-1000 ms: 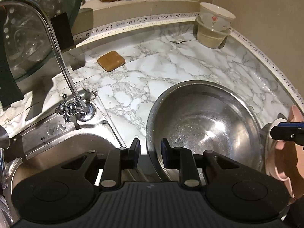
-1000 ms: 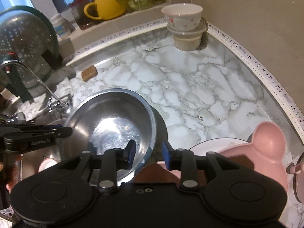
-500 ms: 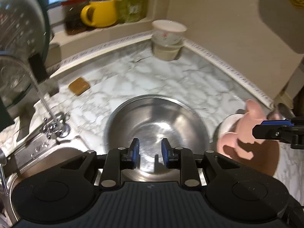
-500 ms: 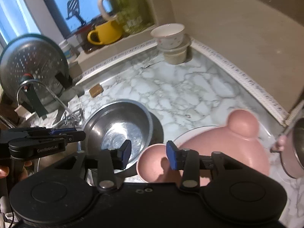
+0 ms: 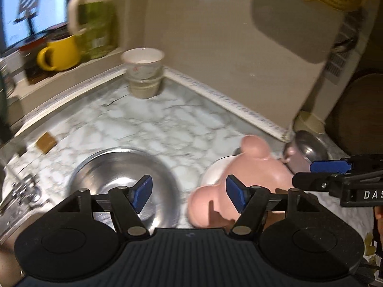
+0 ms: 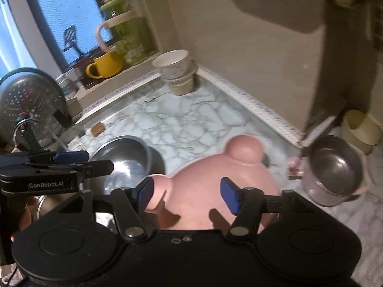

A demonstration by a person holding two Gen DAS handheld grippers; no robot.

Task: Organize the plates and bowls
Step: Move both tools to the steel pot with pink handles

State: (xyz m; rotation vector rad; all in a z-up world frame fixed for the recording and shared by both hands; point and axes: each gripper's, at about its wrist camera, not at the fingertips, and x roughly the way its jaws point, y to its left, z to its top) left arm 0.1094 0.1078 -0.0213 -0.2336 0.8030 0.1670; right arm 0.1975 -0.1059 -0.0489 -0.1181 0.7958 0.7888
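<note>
Marble countertop (image 6: 182,122), beige wall (image 6: 251,55), blue-lit window (image 6: 69,12)

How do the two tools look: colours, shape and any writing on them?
Both tools are black. Each has two round housings, hinged link arms and blue pads on its fingers. The left tool has a ribbed top and reads "GenRobot.AI" on its side. The right tool shows the letters "DAS" on its side.

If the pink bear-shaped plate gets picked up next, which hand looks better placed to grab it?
Probably the right. The right gripper hangs directly over the pink bear-shaped plate, jaws just opened and empty. The left gripper, jaws also just opened and empty, sits between that plate and the steel bowl.
</note>
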